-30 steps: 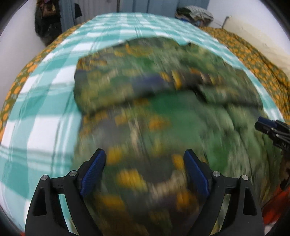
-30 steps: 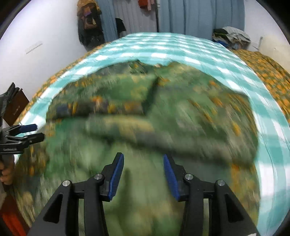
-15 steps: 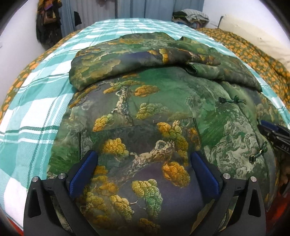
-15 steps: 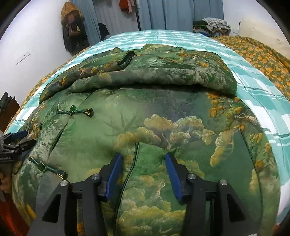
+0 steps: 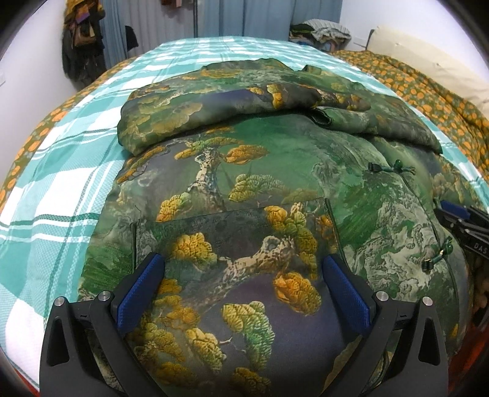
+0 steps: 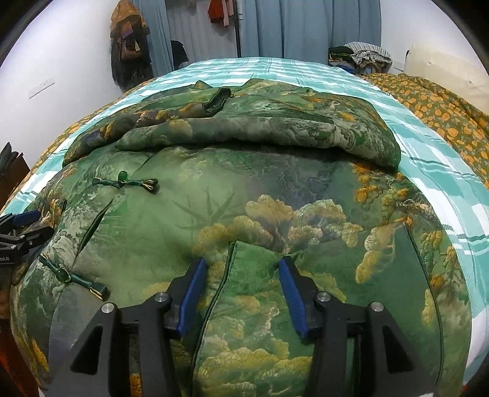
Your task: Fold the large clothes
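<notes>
— Reporting position: where does the jacket (image 5: 275, 171) lie from your fingers?

— Directly ahead and below both. My left gripper (image 5: 241, 293) hangs over the near hem with its jaws spread to their widest, having just been opening — cloth beneath them, nothing pinched. My right gripper (image 6: 241, 290) stands about half open over the other front panel, its pads straddling a pocket edge (image 6: 229, 274) but, as far as I can judge, not pressing it.

— Long axis?

— Running away from me, hem nearest, sleeves (image 6: 244, 128) already folded across the far end. Both hands sit equally near the hem, one per side, so I judge a hem-to-collar fold is next.

— Surface and room?

— Teal checked bedspread (image 5: 45, 189) over an orange-patterned quilt (image 5: 428, 91); blue curtains (image 6: 305, 27) and a pile of clothes (image 6: 360, 58) beyond.
</notes>
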